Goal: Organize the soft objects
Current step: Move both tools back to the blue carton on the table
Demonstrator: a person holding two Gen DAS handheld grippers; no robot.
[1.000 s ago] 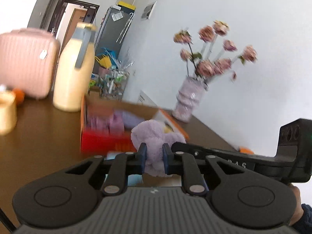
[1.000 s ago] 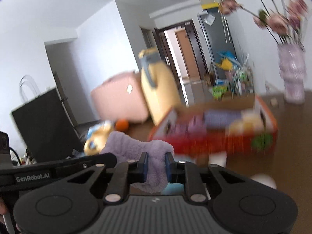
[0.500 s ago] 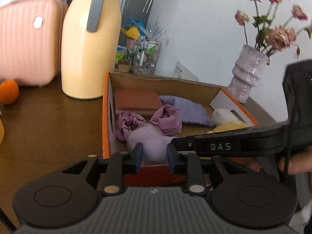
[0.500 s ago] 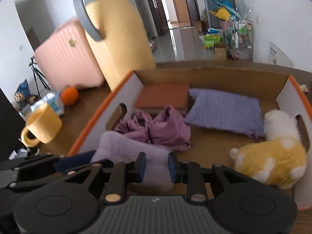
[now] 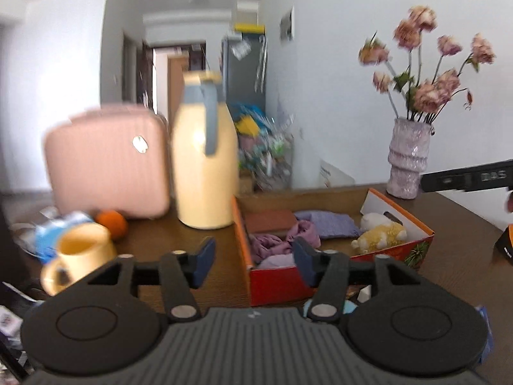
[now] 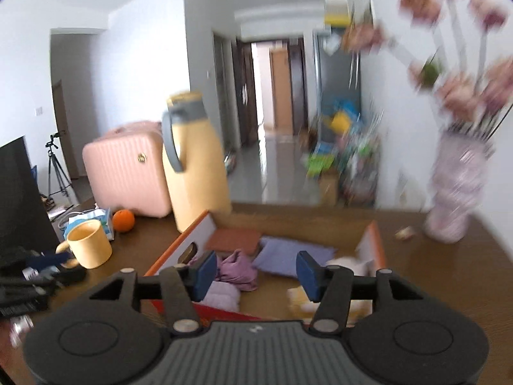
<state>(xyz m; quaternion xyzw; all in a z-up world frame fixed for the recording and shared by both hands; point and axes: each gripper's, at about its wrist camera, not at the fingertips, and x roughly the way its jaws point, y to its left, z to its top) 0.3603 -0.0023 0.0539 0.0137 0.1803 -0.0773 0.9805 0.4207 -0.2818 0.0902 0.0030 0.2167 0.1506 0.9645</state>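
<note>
Nearest the lens, the left hand-held gripper [image 5: 253, 261] and the right hand-held gripper [image 6: 255, 271] both hang released, jaws opening with nothing clamped between them. Just beyond and below their fingertips lies a pale lilac plush cloth [image 6: 221, 295], settled in the near left corner of the orange cardboard box [image 5: 420, 240] on the brown surface [image 5: 205, 234]; it sits left of centre for the right tool and slightly right of centre for the left. Its long axis appears to run across the box, though blur makes that uncertain. Farther in rest a crumpled mauve cloth [image 6: 237, 269], a purple cushion [image 6: 288, 255] and a yellow-and-white plush toy [image 5: 380, 234].
</note>
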